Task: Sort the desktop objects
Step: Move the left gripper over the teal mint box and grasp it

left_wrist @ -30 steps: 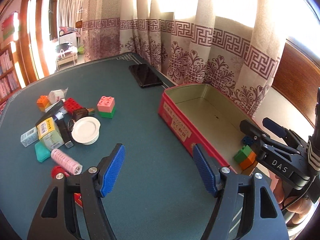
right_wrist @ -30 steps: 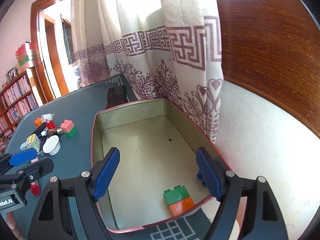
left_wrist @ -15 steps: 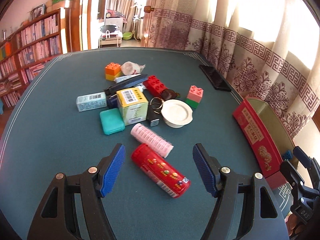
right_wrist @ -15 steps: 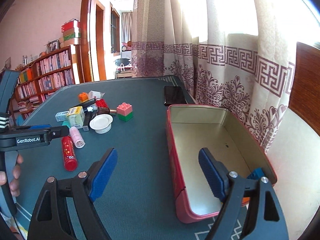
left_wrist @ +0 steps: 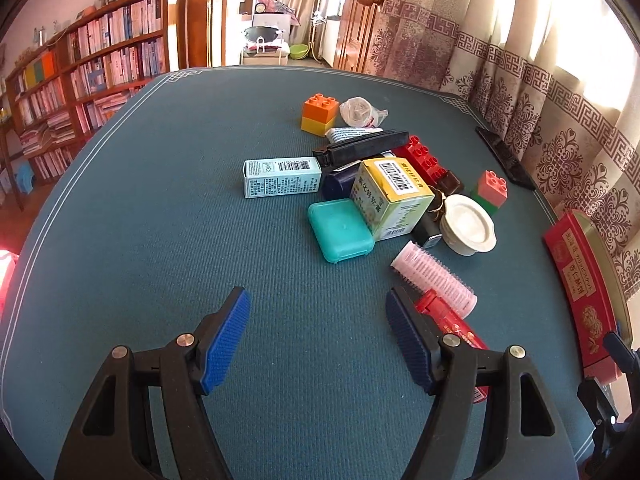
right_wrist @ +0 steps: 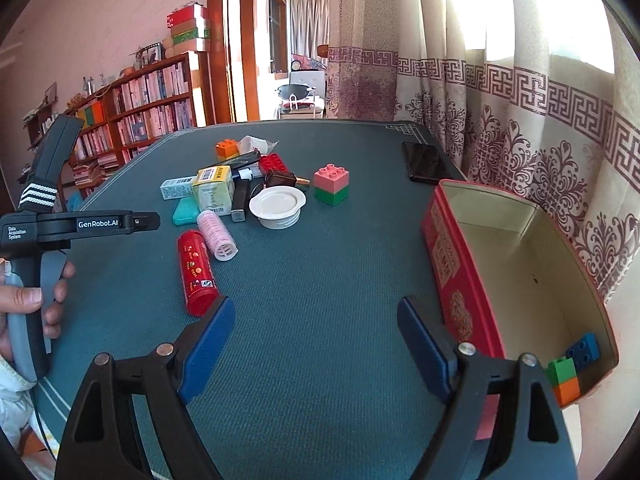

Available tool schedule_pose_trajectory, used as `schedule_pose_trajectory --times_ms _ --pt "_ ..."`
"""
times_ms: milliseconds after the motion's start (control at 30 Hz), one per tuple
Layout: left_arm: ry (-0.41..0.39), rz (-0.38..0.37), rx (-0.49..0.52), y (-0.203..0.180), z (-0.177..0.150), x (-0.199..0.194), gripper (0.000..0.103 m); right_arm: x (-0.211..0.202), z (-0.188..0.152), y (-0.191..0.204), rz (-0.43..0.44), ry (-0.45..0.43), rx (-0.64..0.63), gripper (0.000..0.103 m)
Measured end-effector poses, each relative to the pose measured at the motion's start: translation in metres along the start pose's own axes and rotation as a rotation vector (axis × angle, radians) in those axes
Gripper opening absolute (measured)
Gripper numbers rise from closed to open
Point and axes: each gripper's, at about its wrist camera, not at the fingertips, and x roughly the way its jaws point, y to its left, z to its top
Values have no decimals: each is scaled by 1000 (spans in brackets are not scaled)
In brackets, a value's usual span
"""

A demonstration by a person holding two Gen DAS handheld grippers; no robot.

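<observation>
A pile of small objects lies mid-table: a teal case (left_wrist: 340, 230), a yellow-green box (left_wrist: 390, 198), a pale blue box (left_wrist: 282, 176), a pink hair roller (left_wrist: 434, 278), a red tube (left_wrist: 452, 324), a white lid (left_wrist: 468, 228) and toy bricks, among them an orange-yellow brick (left_wrist: 319, 114). My left gripper (left_wrist: 318, 312) hangs open over bare cloth just short of the teal case, its right finger beside the red tube. My right gripper (right_wrist: 316, 320) is open over the cloth left of the red tin (right_wrist: 452, 264). A green-orange brick (right_wrist: 564, 376) and a blue one lie in the tin.
A black phone (right_wrist: 426, 162) lies by the curtain behind the tin. A pink-green brick (right_wrist: 331, 186) stands apart from the pile. A hand (right_wrist: 24, 304) holds the left gripper's handle at the left. Bookshelves stand beyond the table's far left edge.
Both grippers swung left, away from the tin and toward the pile. The right gripper left the space over the tin. The red tube went from between the left fingers to beside the right one.
</observation>
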Motion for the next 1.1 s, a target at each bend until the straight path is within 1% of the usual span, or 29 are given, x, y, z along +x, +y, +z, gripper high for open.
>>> schedule_pose_trajectory --times_ms 167,300,433,600,733,800,967,1100 --pt "33 -18 18 -3 10 9 73 9 4 4 32 23 20 86" --pt "49 1 55 -10 21 21 73 14 6 4 56 36 50 86" --pt "64 -4 68 -17 29 34 73 16 8 7 52 37 49 86" --pt "84 16 91 -24 36 53 73 17 10 7 55 38 47 86" --pt "100 26 71 -18 40 65 73 21 14 11 58 44 40 86" --pt "86 28 66 -12 41 65 74 24 16 12 58 46 35 86" --pt "82 40 34 3 41 62 74 31 22 14 69 59 33 86" --pt "89 49 45 6 43 62 74 34 27 16 78 73 25 86"
